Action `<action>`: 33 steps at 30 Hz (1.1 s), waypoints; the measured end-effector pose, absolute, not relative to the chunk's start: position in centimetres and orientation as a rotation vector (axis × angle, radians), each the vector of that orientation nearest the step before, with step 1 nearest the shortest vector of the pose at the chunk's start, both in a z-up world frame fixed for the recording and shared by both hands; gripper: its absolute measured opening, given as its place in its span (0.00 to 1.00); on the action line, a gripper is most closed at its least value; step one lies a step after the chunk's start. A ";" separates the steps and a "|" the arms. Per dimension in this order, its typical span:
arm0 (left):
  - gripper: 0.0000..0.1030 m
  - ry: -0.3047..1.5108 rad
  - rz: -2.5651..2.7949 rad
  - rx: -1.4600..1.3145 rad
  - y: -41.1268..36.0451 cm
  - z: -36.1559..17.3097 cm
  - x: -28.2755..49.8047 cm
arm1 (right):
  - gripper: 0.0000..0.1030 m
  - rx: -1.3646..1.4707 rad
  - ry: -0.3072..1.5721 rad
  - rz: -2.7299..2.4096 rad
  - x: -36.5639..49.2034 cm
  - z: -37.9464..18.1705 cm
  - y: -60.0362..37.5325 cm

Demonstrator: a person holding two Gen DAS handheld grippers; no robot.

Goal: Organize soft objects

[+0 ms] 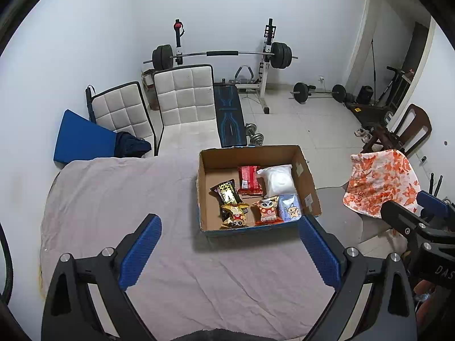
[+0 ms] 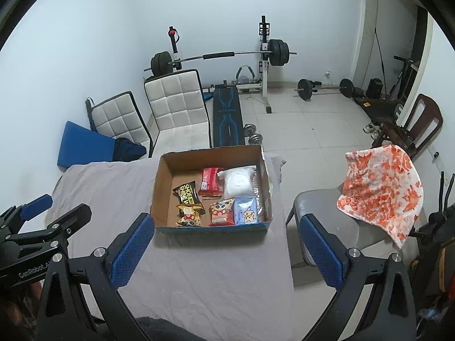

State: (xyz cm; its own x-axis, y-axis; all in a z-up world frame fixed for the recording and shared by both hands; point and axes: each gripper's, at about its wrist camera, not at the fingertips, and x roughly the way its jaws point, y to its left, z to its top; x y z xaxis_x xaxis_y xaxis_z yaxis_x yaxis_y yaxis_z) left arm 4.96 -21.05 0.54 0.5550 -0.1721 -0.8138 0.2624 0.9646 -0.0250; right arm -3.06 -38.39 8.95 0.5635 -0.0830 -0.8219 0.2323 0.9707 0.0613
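- Above the cloth-covered table (image 1: 176, 270), the left gripper (image 1: 230, 253) hangs with its 2 blue-padded fingers (image 1: 140, 251) spread wide, holding and touching nothing.
- The right gripper (image 2: 226, 251) is spread just as wide and is also empty, its left finger over the table and its right finger in front of the grey chair (image 2: 318, 213).
- Each gripper shows at the edge of the other's view, partly cut off; "GenRoboLA" can be read on the left one's body, and "DAS" on the right one's.
- The cardboard box (image 2: 162, 187) stands open on the far right part of the table, with the soft packets lying inside it.
- A black packet (image 2: 187, 194) reads "SHOE SHINE"; the rest of its writing is cut off.
- A red packet (image 2: 210, 182) and a white bag (image 2: 237, 183) lie at the back; their print is too small to read.
- 2 panda-face snack packets (image 2: 220, 213) and a pale blue tissue pack (image 2: 246, 210) lie along the near wall, which hides their lower edges.
- An orange-and-white cloth (image 2: 381, 193) drapes over the grey chair's back.
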 end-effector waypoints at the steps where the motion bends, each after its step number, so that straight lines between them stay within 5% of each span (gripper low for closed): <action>1: 0.96 0.949 -0.257 0.102 -21.0 0.6 4.9 | 1.00 0.171 0.952 -0.190 -3.2 8.9 -38.4; 33: 0.96 0.939 -0.257 0.120 -20.8 0.9 4.5 | 1.00 0.178 0.924 -0.212 -4.0 9.1 -39.1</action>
State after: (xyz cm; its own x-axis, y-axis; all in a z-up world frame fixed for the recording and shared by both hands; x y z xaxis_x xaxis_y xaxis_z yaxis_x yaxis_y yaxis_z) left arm 4.52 -20.84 0.90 0.5631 -0.1656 -0.8096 0.2692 0.9630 -0.0097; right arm -4.02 -39.14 9.08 0.5848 -0.1045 -0.8044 0.2566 0.9646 0.0612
